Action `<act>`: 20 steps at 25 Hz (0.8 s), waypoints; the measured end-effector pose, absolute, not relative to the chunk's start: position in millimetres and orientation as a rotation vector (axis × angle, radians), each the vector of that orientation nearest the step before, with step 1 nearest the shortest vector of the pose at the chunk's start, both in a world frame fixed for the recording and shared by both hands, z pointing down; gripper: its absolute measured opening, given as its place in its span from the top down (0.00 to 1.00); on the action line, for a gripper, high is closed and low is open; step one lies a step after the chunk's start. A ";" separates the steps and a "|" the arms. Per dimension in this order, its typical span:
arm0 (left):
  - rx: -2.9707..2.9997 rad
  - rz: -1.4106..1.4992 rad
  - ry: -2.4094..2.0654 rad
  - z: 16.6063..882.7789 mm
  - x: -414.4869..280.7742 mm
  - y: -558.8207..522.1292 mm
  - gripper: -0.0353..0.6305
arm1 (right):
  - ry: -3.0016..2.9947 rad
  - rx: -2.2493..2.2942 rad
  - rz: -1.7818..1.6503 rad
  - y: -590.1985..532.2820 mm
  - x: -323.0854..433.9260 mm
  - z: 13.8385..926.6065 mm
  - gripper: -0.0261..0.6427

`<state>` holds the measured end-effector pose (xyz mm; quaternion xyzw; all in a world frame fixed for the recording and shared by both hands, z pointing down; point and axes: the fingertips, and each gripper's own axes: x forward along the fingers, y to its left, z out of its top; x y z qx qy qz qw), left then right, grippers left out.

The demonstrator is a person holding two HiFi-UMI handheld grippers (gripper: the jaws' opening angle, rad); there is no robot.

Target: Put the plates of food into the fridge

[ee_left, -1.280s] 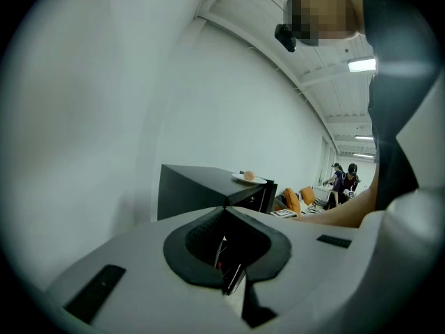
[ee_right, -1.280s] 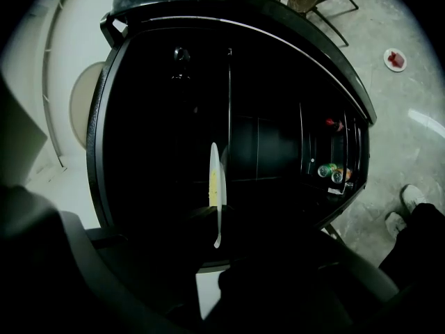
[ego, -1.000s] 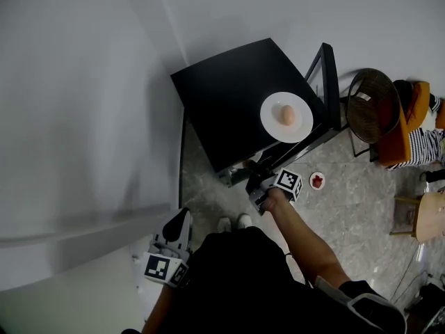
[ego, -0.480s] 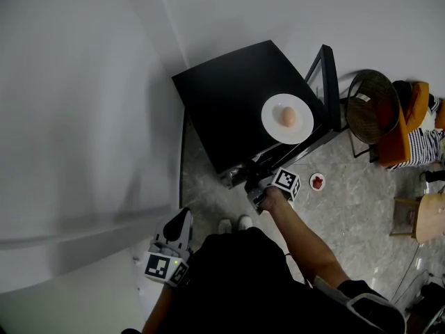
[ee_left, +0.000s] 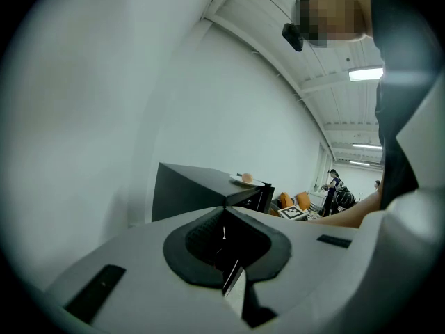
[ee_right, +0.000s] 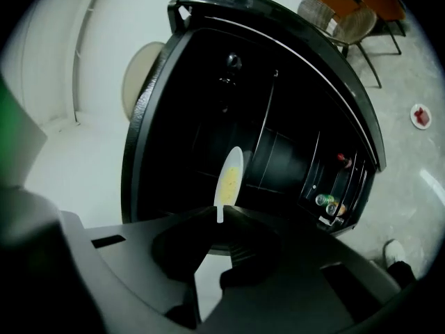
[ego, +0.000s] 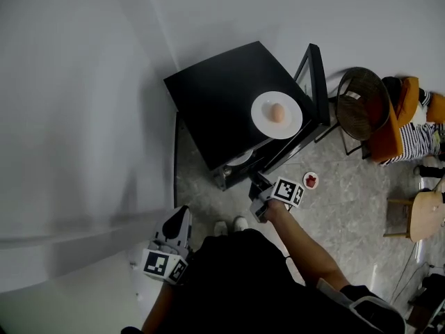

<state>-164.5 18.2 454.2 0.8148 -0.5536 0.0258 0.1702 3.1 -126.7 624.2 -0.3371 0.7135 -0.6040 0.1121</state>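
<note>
The black fridge stands with its door swung open. On its top lies a white plate with a round peach-coloured food, also seen far off in the left gripper view as the plate. Inside the fridge a white plate of yellow food rests on a shelf; its rim shows at the opening in the head view. My right gripper is at the fridge mouth, jaws opening, the plate's near rim still between the tips. My left gripper hangs low by the wall, shut and empty.
A small plate with red food lies on the floor right of the gripper, also in the right gripper view. Cans sit in the door shelf. A wicker chair, a seated person and a wooden stool are at the right.
My right gripper has drawn back slightly from the fridge opening toward me. The plate of yellow food stays inside. The left gripper has not moved.
</note>
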 end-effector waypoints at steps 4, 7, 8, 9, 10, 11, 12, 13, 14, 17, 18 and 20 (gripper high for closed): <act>2.334 0.071 -1.545 456.3 -157.5 17.3 0.91 | 2.232 -0.971 -1.636 -115.4 8.5 597.2 0.91; 2.350 0.065 -1.529 457.0 -153.0 17.5 0.91 | 2.371 -0.978 -1.472 -108.9 11.2 575.5 0.91; 2.356 0.065 -1.524 456.5 -151.7 17.8 0.91 | 2.404 -0.975 -1.425 -106.2 11.5 568.3 0.92; 2.361 0.065 -1.519 455.9 -150.5 18.1 0.91 | 2.434 -0.972 -1.381 -103.3 11.8 561.1 0.92; 2.365 0.063 -1.516 455.3 -149.4 18.7 0.91 | 2.462 -0.970 -1.336 -100.2 12.1 554.0 0.92; 2.367 0.061 -1.513 454.7 -148.3 19.4 0.91 | 2.491 -0.968 -1.293 -96.9 12.3 547.1 0.92; 2.368 0.058 -1.510 454.0 -147.3 20.0 0.91 | 2.522 -0.965 -1.251 -93.4 12.2 540.6 0.92; 2.370 0.055 -1.508 453.1 -146.1 20.4 0.91 | 2.555 -0.960 -1.211 -89.9 11.5 534.4 0.92; 2.374 0.052 -1.506 452.1 -144.8 20.6 0.91 | 2.587 -0.952 -1.172 -86.6 10.5 528.7 0.92; 2.385 0.053 -1.498 451.3 -141.3 20.7 0.91 | 2.659 -0.925 -1.069 -77.8 6.7 513.6 0.92; 2.388 0.054 -1.495 451.6 -140.3 21.1 0.91 | 2.674 -0.918 -1.041 -74.9 6.1 509.2 0.92; 2.390 0.052 -1.486 452.1 -138.1 22.5 0.91 | 2.698 -0.908 -0.986 -68.7 6.0 500.4 0.92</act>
